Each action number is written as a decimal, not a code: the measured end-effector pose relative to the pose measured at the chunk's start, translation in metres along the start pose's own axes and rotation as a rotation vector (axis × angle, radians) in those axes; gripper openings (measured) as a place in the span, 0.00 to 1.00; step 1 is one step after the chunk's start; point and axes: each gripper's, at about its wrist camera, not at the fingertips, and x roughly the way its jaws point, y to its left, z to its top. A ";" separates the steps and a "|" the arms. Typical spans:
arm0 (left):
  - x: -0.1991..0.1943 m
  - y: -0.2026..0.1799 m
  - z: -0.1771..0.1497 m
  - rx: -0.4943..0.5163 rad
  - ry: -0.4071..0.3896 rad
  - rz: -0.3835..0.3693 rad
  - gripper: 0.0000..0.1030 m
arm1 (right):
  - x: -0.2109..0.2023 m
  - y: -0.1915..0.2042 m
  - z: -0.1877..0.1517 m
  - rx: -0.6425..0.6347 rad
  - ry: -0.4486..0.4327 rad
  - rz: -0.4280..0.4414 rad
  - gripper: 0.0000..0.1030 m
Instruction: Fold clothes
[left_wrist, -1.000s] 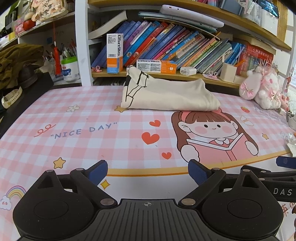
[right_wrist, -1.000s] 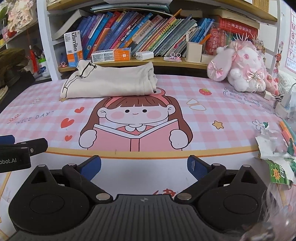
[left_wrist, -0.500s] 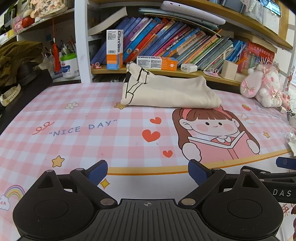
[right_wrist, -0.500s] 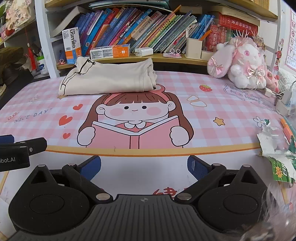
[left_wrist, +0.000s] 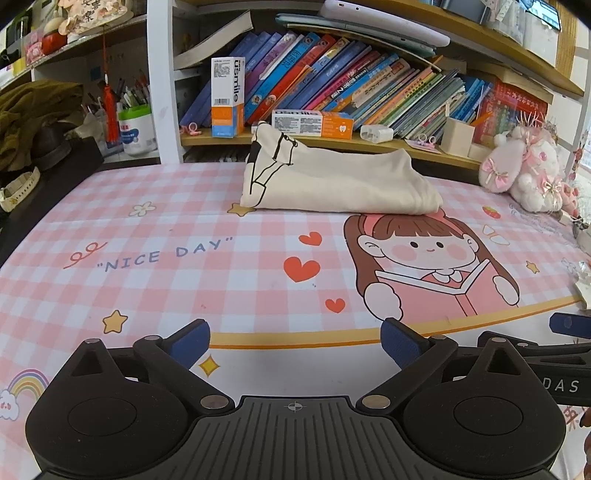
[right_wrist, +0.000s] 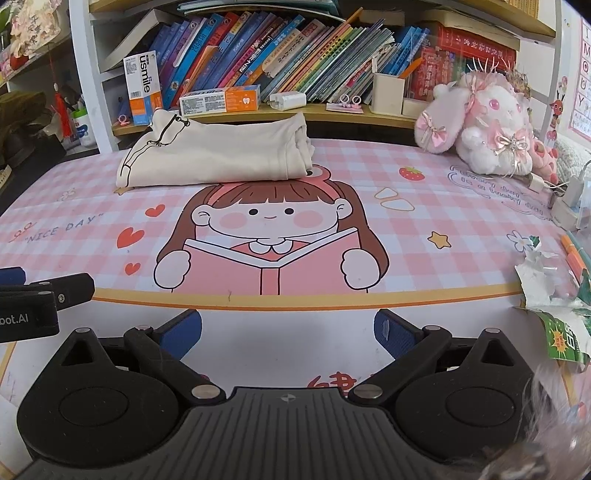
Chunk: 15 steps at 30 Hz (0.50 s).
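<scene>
Pink gingham desk mat (left_wrist: 155, 295) fills the desk, and off its left edge sits an olive cloth heap (left_wrist: 33, 114) with a pen tub (left_wrist: 136, 127) behind, both untouched. Left gripper (left_wrist: 295, 339) hangs low over the mat's near edge, blue pads spread wide, nothing between them. Moving along the far edge, just under the bookshelf (left_wrist: 332, 142), lies the cream garment (left_wrist: 340, 181), doubled over into a compact bundle, black line print showing at its left end, its right end overlapping the printed girl's headband. Folded by the look of it, though slightly puffy; a final flatten may be all that remains. Right gripper (right_wrist: 288, 332) mirrors its partner, tongs gaping, empty, well apart from the cloth. At the far right corner, a pink plush bunny (right_wrist: 484, 136) watches, torn wrappers (right_wrist: 554, 295) littering the right edge.
</scene>
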 end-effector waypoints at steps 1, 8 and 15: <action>0.000 0.000 0.000 0.001 0.001 0.001 0.97 | 0.000 0.000 0.000 0.000 0.000 0.000 0.98; 0.001 0.000 0.000 0.001 0.003 -0.004 0.98 | 0.001 0.001 0.000 -0.003 0.002 0.001 0.98; 0.001 -0.002 0.000 0.008 0.001 -0.010 0.98 | 0.002 0.001 0.000 -0.004 0.003 -0.001 0.98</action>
